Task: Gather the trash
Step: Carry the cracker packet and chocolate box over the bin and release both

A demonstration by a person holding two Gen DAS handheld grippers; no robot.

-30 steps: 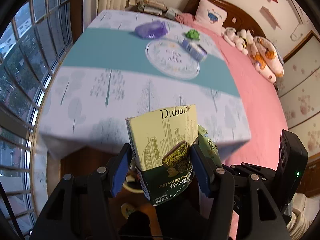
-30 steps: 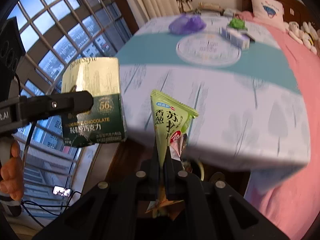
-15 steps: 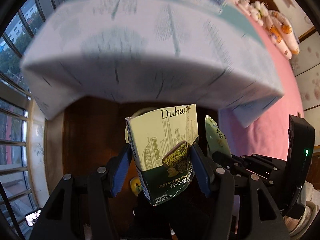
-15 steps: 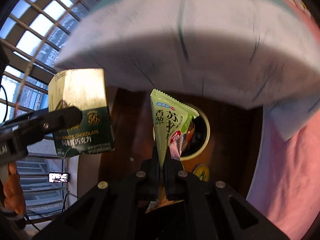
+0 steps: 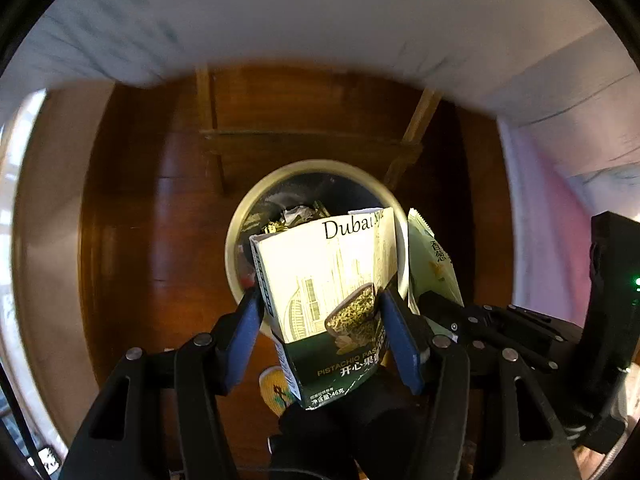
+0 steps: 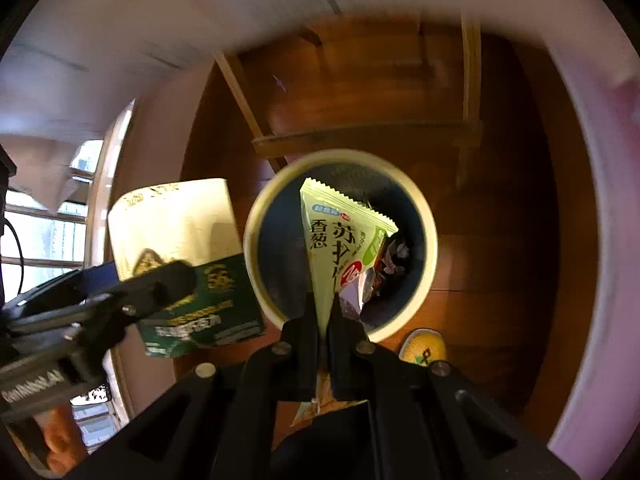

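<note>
A round bin [image 5: 236,236] with a pale rim and dark inside stood on the wooden floor [image 5: 152,208], crumpled wrappers [image 6: 390,258] lying in it. Above its near rim the left tongs [image 5: 320,316] clasped a cream and dark green chocolate box [image 5: 328,280] printed "Dubai" between blue pads. Just beside it, the right tongs [image 6: 324,320] were clenched on a pale green snack packet [image 6: 336,240], its tip over the bin's mouth.

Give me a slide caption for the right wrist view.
Right claw pinches a green triangular snack wrapper above the round cream-rimmed trash bin; left claw holds a green-and-cream chocolate box alongside.
</note>
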